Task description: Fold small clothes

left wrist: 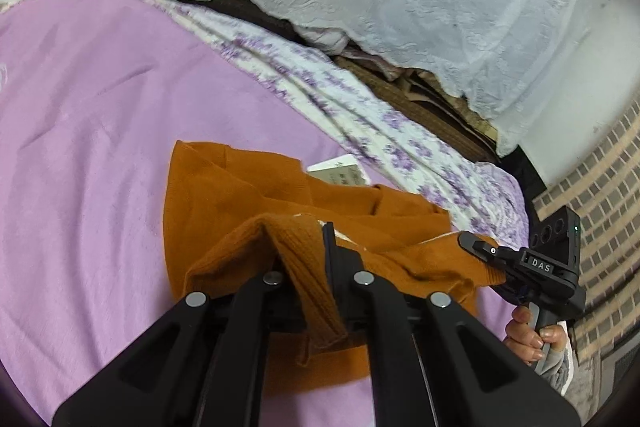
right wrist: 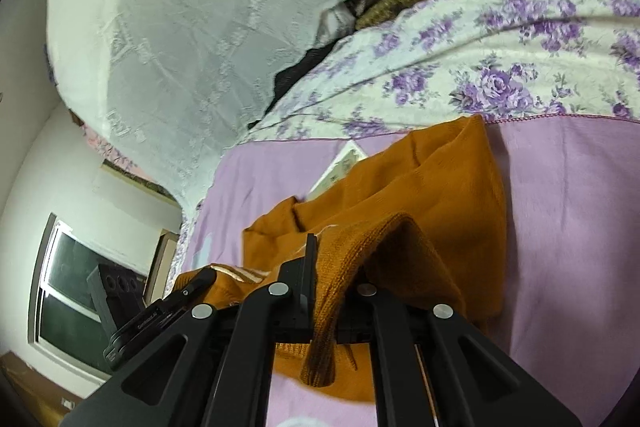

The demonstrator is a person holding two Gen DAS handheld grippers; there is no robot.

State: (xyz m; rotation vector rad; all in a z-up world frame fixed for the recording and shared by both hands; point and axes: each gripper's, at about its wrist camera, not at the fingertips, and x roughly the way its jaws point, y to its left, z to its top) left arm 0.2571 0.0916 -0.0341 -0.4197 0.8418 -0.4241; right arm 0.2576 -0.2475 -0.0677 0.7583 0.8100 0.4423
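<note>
While both grippers pinch orange knit, raised off sheet

the orange knit garment drapes over both grippers' fingertips (hiding them) and partly covers a white printed card, its text too small to read.

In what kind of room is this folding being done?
Probably a bedroom at home: the orange knitted garment lies on a bed with a plain lilac sheet and a white quilt with purple flowers, beside a white lace curtain.
</note>
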